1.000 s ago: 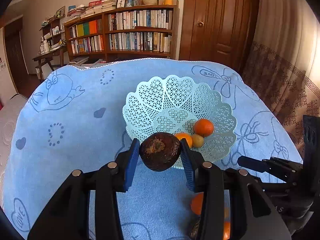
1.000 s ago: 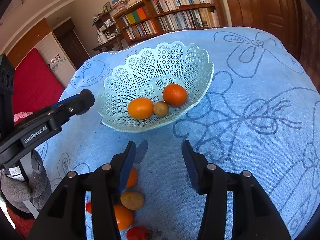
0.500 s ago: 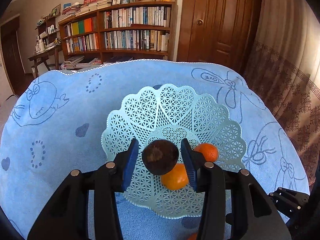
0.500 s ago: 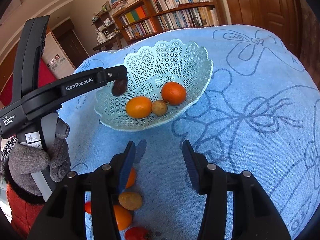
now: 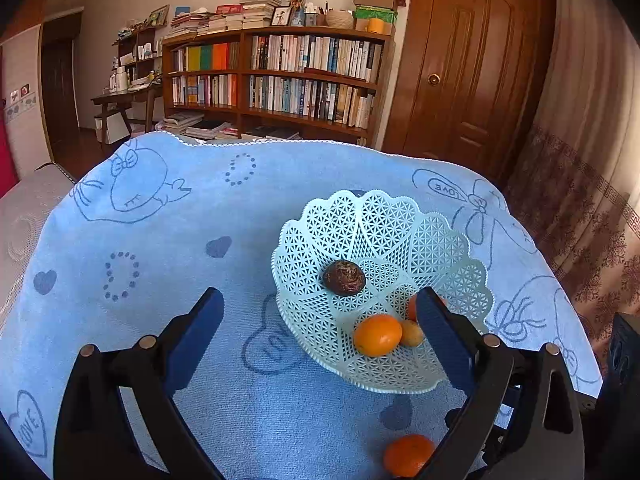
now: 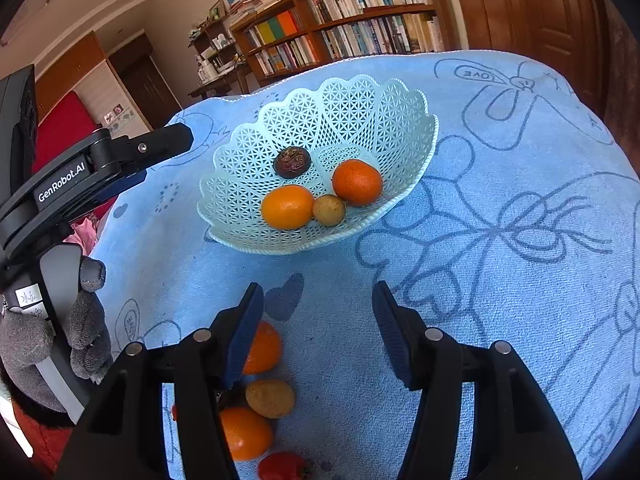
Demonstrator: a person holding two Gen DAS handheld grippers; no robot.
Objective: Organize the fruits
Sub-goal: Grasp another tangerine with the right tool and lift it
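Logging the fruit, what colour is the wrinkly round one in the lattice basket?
Dark brown wrinkly round fruit, clearest in the right wrist view.

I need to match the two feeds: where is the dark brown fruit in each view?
Left wrist: the dark brown fruit lies centre-frame, on the basket's left inner slope.
Right wrist: upper centre, deep in the basket, behind the oranges.
Shared landmark: the small tan fruit between two oranges.
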